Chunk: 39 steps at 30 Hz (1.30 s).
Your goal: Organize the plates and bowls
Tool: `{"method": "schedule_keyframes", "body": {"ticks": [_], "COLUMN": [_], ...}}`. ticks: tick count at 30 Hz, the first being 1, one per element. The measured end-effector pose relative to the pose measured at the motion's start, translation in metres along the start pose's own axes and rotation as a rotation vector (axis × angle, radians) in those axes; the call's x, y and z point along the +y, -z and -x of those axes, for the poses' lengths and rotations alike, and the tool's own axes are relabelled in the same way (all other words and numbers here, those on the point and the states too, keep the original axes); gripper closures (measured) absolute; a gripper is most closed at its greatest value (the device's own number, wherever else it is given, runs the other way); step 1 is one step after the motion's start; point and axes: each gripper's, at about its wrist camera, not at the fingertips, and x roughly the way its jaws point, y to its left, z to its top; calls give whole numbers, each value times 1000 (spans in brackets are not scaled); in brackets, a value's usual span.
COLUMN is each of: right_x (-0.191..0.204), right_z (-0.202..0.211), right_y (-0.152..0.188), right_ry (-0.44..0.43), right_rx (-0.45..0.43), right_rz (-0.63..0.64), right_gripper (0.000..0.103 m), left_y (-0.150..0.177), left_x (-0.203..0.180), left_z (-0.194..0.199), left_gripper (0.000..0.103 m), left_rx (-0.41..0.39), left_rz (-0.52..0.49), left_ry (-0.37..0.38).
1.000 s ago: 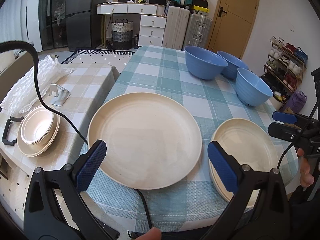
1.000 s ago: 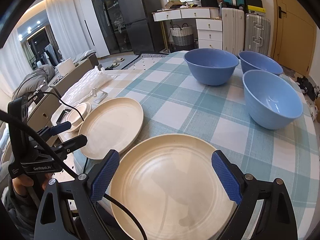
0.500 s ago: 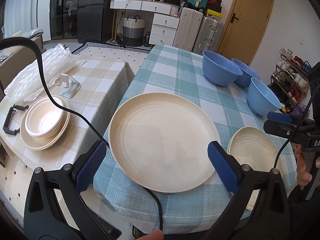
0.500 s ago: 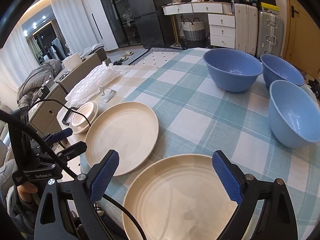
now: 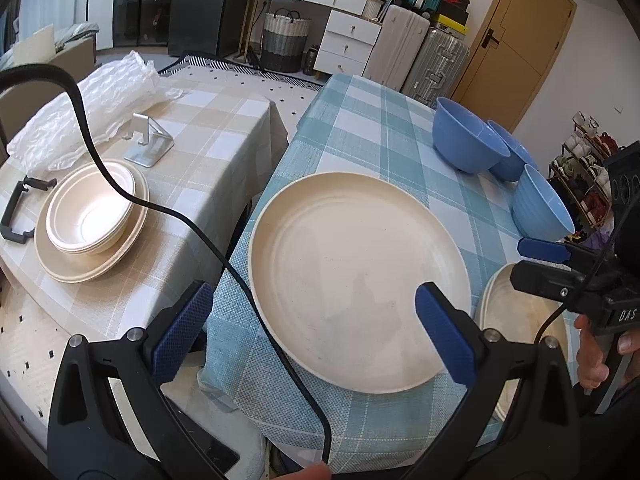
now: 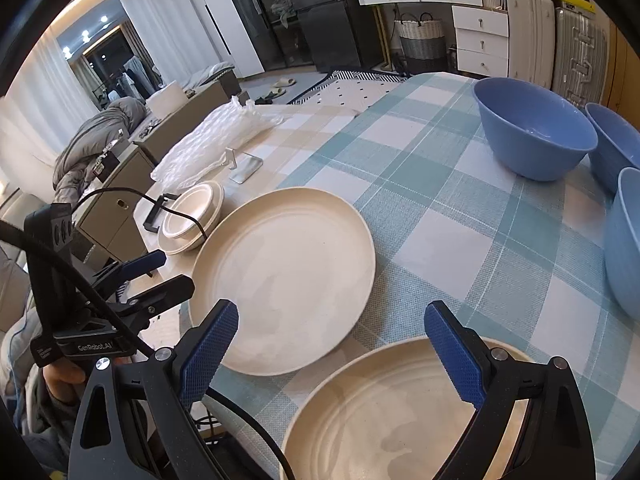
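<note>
Hovering wide open and holding nothing, the left claw (image 5: 312,330) brackets the near edge of the large cream plate (image 5: 356,280) on the checked desk (image 5: 360,120), while the right claw (image 6: 332,350), equally spread and empty, hangs over the second plate (image 6: 400,412) just right of it.

Black-framed left tool (image 5: 312,336) and right tool (image 6: 332,348) (blue textured pads, silver screws) trail black cables.

Two cream plates (image 5: 360,280) lie flat near three upright blue bowls (image 6: 532,136) on the checked cloth.
</note>
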Motion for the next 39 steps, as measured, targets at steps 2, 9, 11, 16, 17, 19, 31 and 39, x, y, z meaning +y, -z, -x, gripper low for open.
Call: {"method": "schedule_keyframes", "body": {"ticks": [2, 9, 11, 16, 17, 19, 31, 39], "right_x": [1, 3, 1, -3, -4, -7, -10, -6], "right_z": [-5, -18, -22, -26, -27, -29, -36, -47], "right_y": [-2, -10, -13, -18, -18, -18, -18, -17], "right_ry": [11, 7, 10, 15, 17, 17, -21, 0], "right_rx": [17, 55, 68, 73, 74, 79, 98, 149], "right_rz": [4, -1, -10, -24, -29, -38, -37, -30], "right_gripper": [7, 7, 7, 7, 7, 7, 14, 25], "left_y": [-3, -23, -30, -45, -46, -48, -51, -50], "left_x": [3, 8, 10, 16, 17, 19, 19, 18], "left_z": [-6, -18, -20, -28, -30, -35, -65, -74], "left_gripper": [3, 3, 4, 12, 13, 15, 36, 46], "left_rx": [12, 38, 47, 82, 87, 100, 180, 203], "left_rz": [7, -6, -9, -17, -21, -25, -50, -57], "left_ry": [1, 47, 51, 63, 55, 51, 35, 22]}}
